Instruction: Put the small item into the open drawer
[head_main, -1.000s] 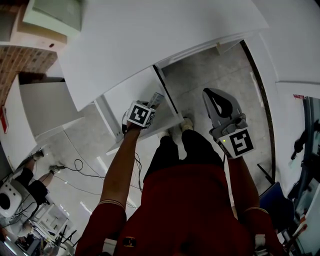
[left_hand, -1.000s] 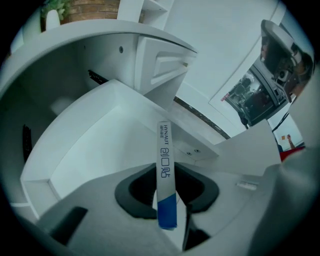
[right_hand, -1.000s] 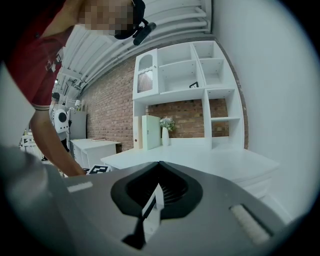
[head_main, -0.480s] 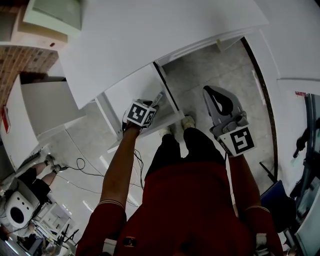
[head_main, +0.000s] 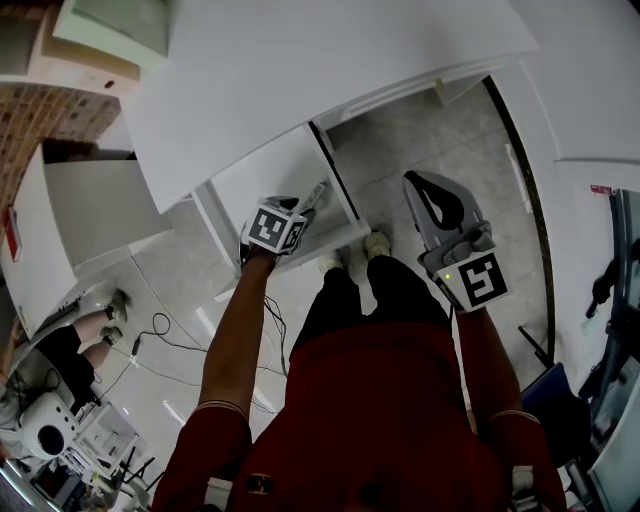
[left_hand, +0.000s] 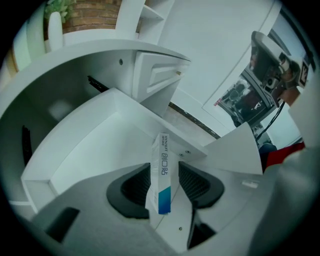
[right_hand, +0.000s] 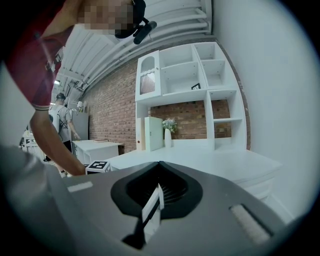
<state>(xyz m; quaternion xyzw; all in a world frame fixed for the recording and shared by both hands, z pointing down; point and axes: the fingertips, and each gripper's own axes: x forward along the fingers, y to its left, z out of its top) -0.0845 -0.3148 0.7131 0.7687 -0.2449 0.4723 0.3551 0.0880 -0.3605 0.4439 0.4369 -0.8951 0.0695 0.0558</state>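
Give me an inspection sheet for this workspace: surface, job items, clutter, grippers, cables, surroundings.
Surface: white open drawer, bare inside.
Job's things: slim white-and-blue box, lengthwise between the left jaws, near the drawer's rim.
Clutter: nothing seen.
Grippers: left gripper jaws have just been opening, box between them, clear of one pad; right gripper jaws together.
Cables: black cable on the floor.
Surroundings: white shelving, brick wall, a standing person.

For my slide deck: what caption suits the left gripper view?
Left gripper, jaws just opened, with a slim white blue-ended box between them above the open white drawer.
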